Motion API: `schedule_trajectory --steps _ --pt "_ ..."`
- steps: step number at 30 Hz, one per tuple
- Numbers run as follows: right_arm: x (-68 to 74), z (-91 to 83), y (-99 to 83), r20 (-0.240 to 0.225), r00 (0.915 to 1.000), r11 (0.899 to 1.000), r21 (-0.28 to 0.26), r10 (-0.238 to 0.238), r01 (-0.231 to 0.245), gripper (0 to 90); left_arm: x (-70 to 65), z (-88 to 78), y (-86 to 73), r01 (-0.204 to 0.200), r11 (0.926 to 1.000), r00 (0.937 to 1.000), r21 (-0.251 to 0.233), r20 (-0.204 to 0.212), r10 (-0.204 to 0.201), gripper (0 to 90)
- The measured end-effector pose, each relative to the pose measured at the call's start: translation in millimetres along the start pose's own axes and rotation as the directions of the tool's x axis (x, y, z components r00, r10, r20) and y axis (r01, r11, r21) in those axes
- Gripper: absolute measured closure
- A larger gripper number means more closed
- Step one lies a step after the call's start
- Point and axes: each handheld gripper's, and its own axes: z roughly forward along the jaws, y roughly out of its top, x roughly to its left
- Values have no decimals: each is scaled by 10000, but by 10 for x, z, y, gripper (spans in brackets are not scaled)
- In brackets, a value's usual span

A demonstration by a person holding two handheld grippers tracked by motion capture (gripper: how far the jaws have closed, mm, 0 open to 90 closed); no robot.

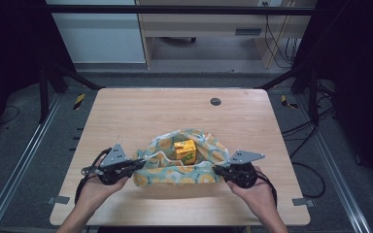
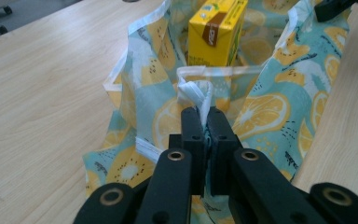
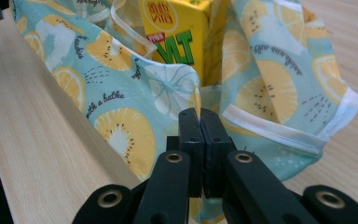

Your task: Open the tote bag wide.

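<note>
A teal cloth bag [image 1: 175,167] printed with lemon slices lies on the wooden table [image 1: 126,116], its mouth spread upward. A yellow drink carton [image 1: 185,150] stands upright inside it. My left gripper [image 1: 138,165] is shut on the bag's left edge; in the left gripper view the white hem [image 2: 196,93] bunches up between the black jaws [image 2: 204,126], with the carton [image 2: 216,32] beyond. My right gripper [image 1: 217,170] is shut on the bag's right edge; in the right gripper view the cloth [image 3: 135,93] is pinched between the jaws [image 3: 200,126], the carton [image 3: 182,32] just behind.
A round dark grommet [image 1: 215,101] sits in the table's far side. The person's hands [image 1: 99,189] hold both grippers near the front edge. Dark frame rails and cables [image 1: 311,126] run along the floor on both sides.
</note>
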Motion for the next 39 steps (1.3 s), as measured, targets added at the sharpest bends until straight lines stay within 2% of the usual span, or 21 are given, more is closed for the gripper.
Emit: schedule_trajectory --steps 12,21,23,26,30,34,39 --pt "-54 129 -195 321 9995 9987 505 -43 27 890 -55 227 -161 -101 9985 9999 544 -112 107 876" --pt "-17 186 -316 287 9996 9957 926 -50 23 886 -80 314 -292 -215 9959 9998 882 -24 218 874" --pt "-3 209 -332 357 9989 9932 1134 -299 257 882 -89 328 -320 -278 9953 9996 925 -43 283 872" --pt "21 232 -360 328 9988 9911 1290 -364 319 856 -88 333 -343 -262 9948 9996 980 -69 270 867" --pt "6 203 -369 434 9985 9936 1096 -322 272 760 -97 352 -377 -240 9945 9996 1022 -99 252 862" --pt "5 116 -326 670 9974 9975 669 -259 214 532 -120 355 -377 -410 9942 9990 995 -161 428 856" --pt "15 -41 -183 904 9954 9994 -137 -311 325 335 -122 346 -390 -433 9938 9988 1027 -203 456 856"
